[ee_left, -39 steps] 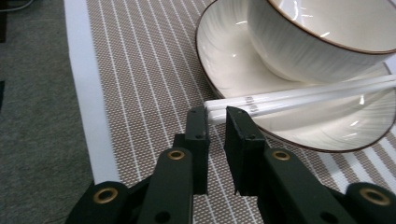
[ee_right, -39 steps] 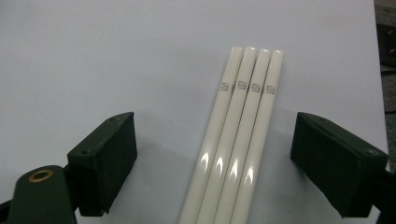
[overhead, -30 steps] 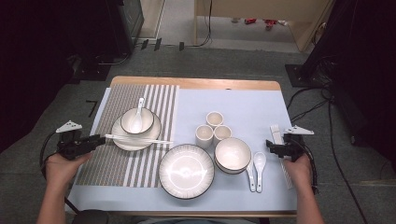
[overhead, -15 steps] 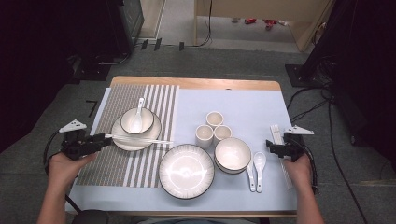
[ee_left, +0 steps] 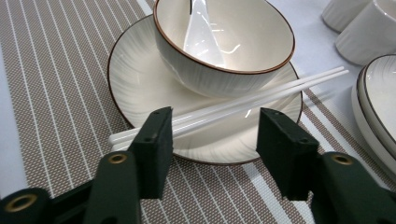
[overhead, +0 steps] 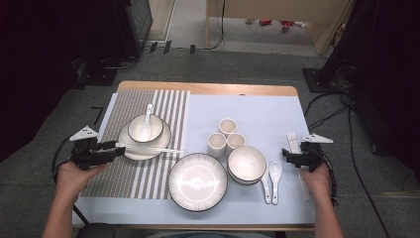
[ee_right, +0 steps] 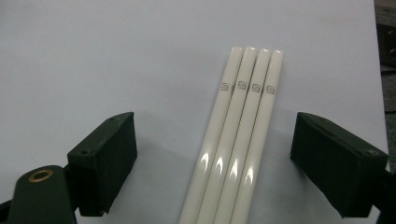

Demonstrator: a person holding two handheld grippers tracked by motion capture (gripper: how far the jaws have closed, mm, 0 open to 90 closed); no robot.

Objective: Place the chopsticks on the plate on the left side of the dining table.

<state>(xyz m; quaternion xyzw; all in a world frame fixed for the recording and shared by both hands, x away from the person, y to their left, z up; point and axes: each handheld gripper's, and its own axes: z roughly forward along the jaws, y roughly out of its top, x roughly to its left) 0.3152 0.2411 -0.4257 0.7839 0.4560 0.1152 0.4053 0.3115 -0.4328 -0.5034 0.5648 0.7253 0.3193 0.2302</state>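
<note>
A pair of white chopsticks (ee_left: 261, 93) lies across the front rim of a brown-rimmed plate (ee_left: 135, 84). The plate carries a bowl (ee_left: 224, 74) with a white spoon (ee_left: 201, 37) in it. My left gripper (ee_left: 215, 126) is level with the chopsticks' near ends. Its jaws have just been opening and stand apart, with the pads off the sticks. In the high view this left gripper (overhead: 119, 148) is at the plate's (overhead: 163, 144) left edge. My right gripper (ee_right: 212, 126) hangs open over several white chopsticks (ee_right: 238, 140) lying side by side, and it sits at the table's right side (overhead: 286, 155).
A striped placemat (overhead: 119, 178) covers the left side and a pale cloth (overhead: 267, 114) the rest. A large plate (overhead: 197, 181), a second bowl (overhead: 246, 163), three cups (overhead: 227, 126) and two spoons (overhead: 273, 173) stand in the middle and right.
My left gripper has shifted slightly right, toward the plate. The chopsticks still lie on the plate's rim. The right hand has stayed put.
</note>
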